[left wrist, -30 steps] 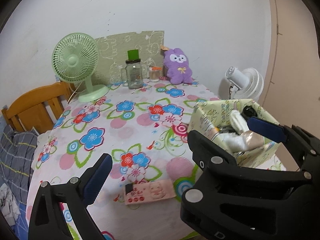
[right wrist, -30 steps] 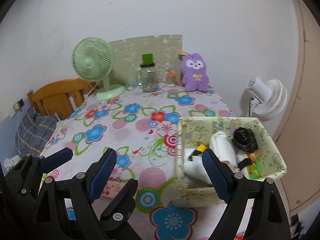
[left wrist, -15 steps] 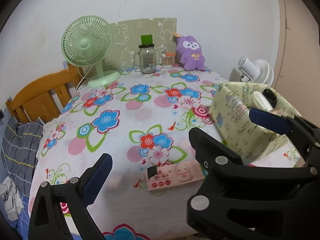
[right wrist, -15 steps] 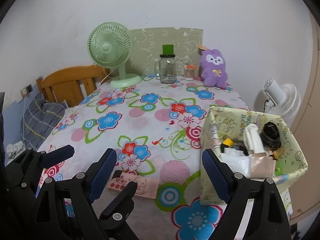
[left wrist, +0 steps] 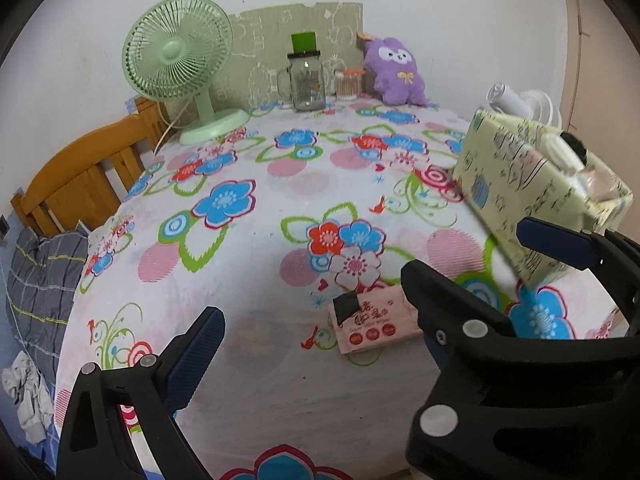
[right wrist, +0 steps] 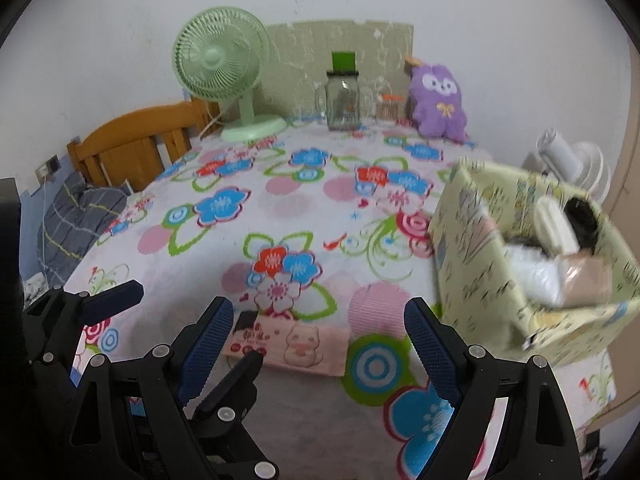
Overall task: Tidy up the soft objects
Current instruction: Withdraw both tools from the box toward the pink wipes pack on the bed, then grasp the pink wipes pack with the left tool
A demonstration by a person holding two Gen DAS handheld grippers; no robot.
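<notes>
A flat pink tissue pack [left wrist: 372,324] [right wrist: 296,344] with a cartoon pig lies near the front edge of the flowered table [left wrist: 280,184]. My right gripper [right wrist: 318,340] hovers open over it, and the pack shows between its blue pads without touching them. My left gripper [left wrist: 316,344] is open just to the left, and its right finger is hidden behind the right gripper's black finger. A pale green fabric basket [left wrist: 520,184] [right wrist: 480,272] at the right holds white, beige and black items. A purple plush [left wrist: 394,70] [right wrist: 438,100] sits at the far edge.
A green desk fan [left wrist: 176,56], a glass jar with a green lid [left wrist: 306,80] and a small jar [left wrist: 347,84] stand along the back wall. A wooden chair back [left wrist: 80,176] and grey plaid cloth [left wrist: 40,280] are at the left. A white fan [right wrist: 568,156] stands behind the basket.
Both grippers have sunk towards the front of the table. The pink pack and the basket now look larger and nearer. Both pairs of jaws stay as wide apart as before.
</notes>
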